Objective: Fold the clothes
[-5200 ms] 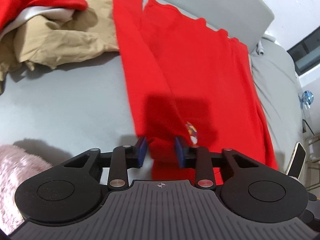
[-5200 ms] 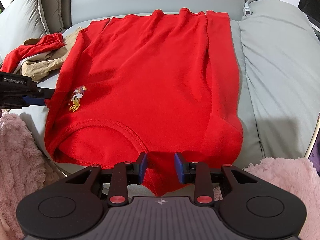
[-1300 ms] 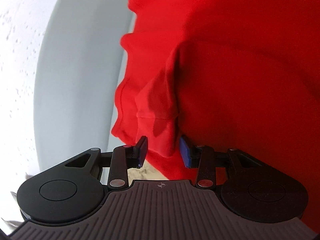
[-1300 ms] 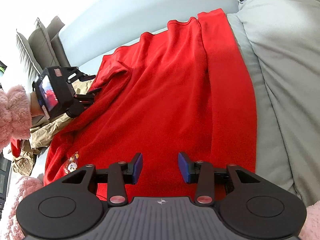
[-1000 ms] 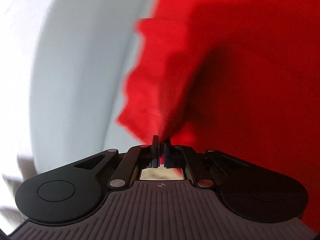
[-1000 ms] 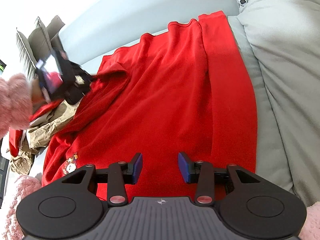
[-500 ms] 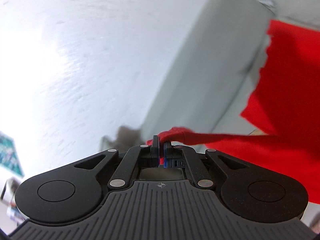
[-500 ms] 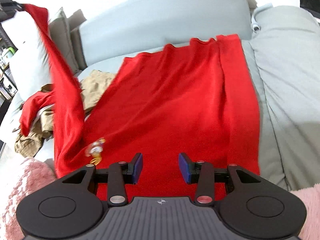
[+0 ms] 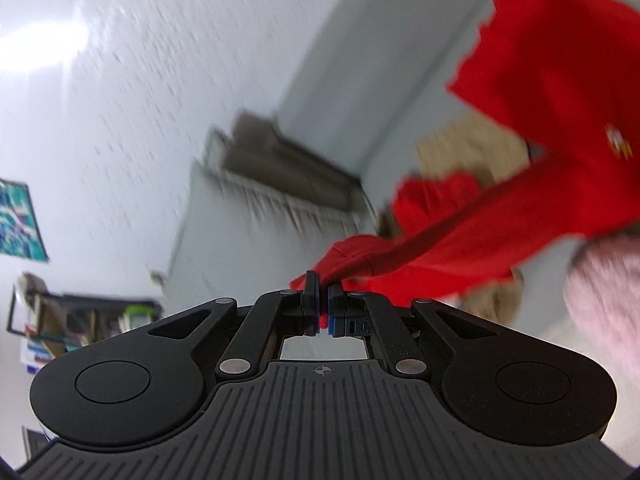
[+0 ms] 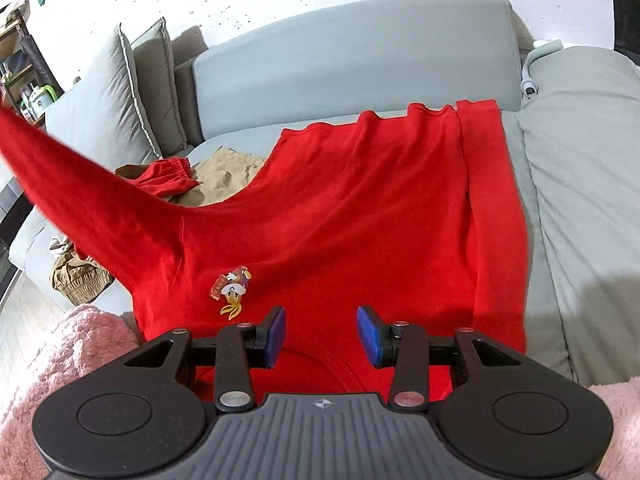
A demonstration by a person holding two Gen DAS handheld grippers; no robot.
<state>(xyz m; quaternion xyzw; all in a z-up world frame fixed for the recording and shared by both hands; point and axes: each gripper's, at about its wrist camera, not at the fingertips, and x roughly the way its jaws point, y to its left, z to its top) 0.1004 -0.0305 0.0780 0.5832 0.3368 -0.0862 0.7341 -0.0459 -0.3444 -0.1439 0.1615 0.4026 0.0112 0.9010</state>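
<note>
Red sweatshirt (image 10: 360,208) lay on grey sofa (image 10: 352,60) | left claw (image 9: 323,300) pinched its sleeve (image 10: 100,200), lifted | right claw (image 10: 321,336) hovered parted, empty | no containers seen

Left gripper (image 9: 323,300) clamped tight, jaws pinched together, angled downward. Right gripper (image 10: 321,336) parted, blue pads (image 10: 276,334) wide apart, nothing pinched, tilted down too. Fluffy pink sleeve (image 10: 60,354) beside it.
</note>
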